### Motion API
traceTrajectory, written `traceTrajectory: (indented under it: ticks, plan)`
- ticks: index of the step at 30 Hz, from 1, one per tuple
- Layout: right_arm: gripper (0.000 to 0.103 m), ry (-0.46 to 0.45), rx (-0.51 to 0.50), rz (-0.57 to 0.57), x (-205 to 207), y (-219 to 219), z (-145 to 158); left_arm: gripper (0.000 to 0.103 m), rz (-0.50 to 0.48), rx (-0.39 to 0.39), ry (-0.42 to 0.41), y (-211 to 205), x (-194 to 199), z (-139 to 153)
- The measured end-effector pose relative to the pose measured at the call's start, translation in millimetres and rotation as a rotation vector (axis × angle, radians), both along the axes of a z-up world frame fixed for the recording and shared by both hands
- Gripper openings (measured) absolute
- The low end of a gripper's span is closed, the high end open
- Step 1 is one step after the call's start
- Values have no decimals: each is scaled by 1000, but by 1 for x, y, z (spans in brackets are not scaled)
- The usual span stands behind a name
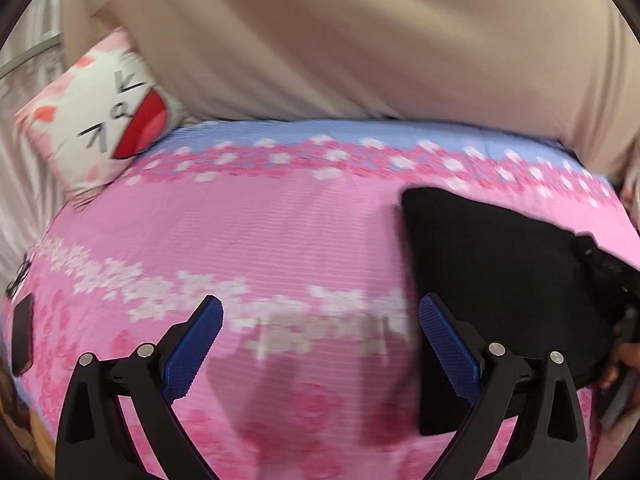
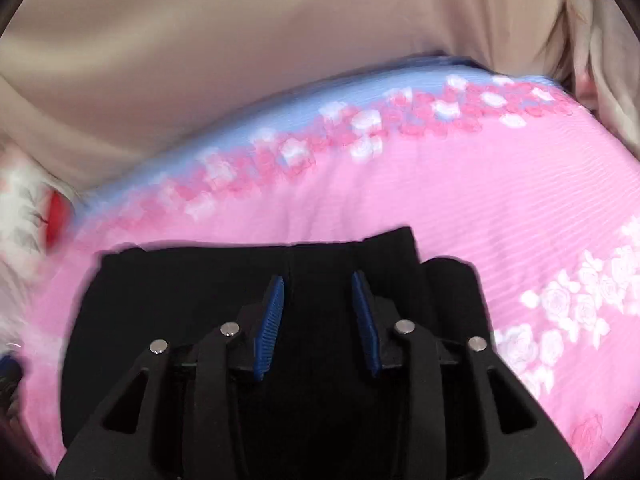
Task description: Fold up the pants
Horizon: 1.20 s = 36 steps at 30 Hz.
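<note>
The black pants (image 2: 192, 304) lie in a compact fold on the bed (image 1: 280, 220), apparently near finished; both the left tool (image 1: 320, 344) and right tool (image 2: 318, 312) hover spread, so the next move likely calls for tidying the uneven far edge.

Before you lies a pink bedsheet (image 1: 280, 232) printed with white and pink roses, a blue band along its far edge. A cartoon-face pillow (image 1: 104, 120) rests at far left, against a beige curtain (image 1: 340, 40).

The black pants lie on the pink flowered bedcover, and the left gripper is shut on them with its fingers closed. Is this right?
Not quite. The left gripper is open and empty over the bedcover, as the left wrist view shows. The black pants do lie on it.
</note>
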State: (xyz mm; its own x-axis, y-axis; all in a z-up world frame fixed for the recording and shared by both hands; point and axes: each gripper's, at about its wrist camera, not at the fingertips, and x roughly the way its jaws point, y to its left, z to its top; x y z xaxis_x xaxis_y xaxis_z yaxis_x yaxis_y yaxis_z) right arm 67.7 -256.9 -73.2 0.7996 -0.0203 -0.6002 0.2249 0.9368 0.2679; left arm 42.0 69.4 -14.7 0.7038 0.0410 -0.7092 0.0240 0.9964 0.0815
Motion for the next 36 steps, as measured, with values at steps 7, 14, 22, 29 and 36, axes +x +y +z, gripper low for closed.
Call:
traceTrajectory:
  ticks: [7,14,22,29,36]
  plan:
    - [52,-28,79,119,-83,-14,19,97,-34,36,27,-30,-7,-9]
    - [52,26,166,157,-88,-23,-21,97,11,-21,99,-26,0,-22]
    - [15,-14,161,180,-86,-20,-8,97,-26,7,105,-46,-8,-22]
    - [31,19,174,149,-102,-46,-29,97,-57,12,130,-54,-9,-37]
    - [43,-22,205,87,-135,-63,-10,97,-82,-131,160,-40,-16,-28]
